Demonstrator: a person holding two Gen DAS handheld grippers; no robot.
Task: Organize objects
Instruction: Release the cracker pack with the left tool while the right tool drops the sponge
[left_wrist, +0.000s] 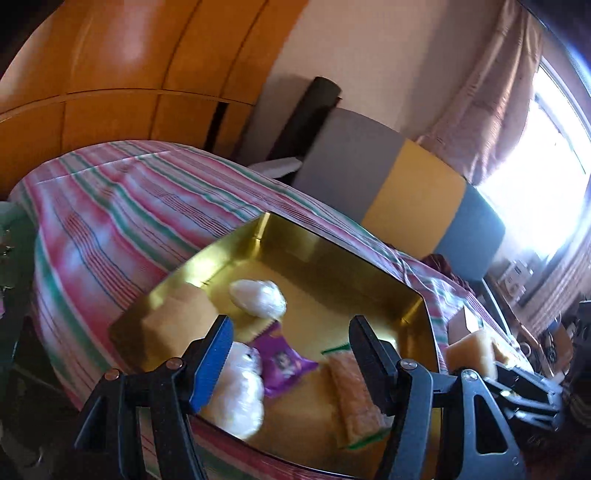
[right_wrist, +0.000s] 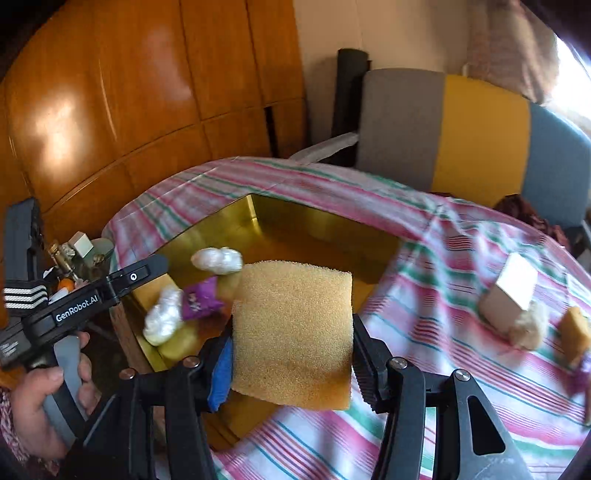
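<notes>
A gold tray (left_wrist: 332, 254) lies on the striped cloth. In it are two white cotton wads (left_wrist: 258, 299) (left_wrist: 236, 395), a purple packet (left_wrist: 284, 363), a biscuit pack (left_wrist: 354, 391) and a tan block (left_wrist: 173, 317). My left gripper (left_wrist: 291, 369) hovers open over the tray's near side, with nothing between its fingers. My right gripper (right_wrist: 291, 365) is shut on a yellow sponge (right_wrist: 291, 332), held over the tray's (right_wrist: 229, 229) right edge. The sponge (left_wrist: 471, 350) also shows at the right of the left wrist view.
Right of the tray on the cloth are a white box (right_wrist: 509, 295), a beige fluffy ball (right_wrist: 528, 328) and another sponge (right_wrist: 574, 332). A person's hand (right_wrist: 44, 398) grips the left tool's handle. Wooden cupboards stand behind and a grey, yellow and blue chair (right_wrist: 476, 136) at the far side.
</notes>
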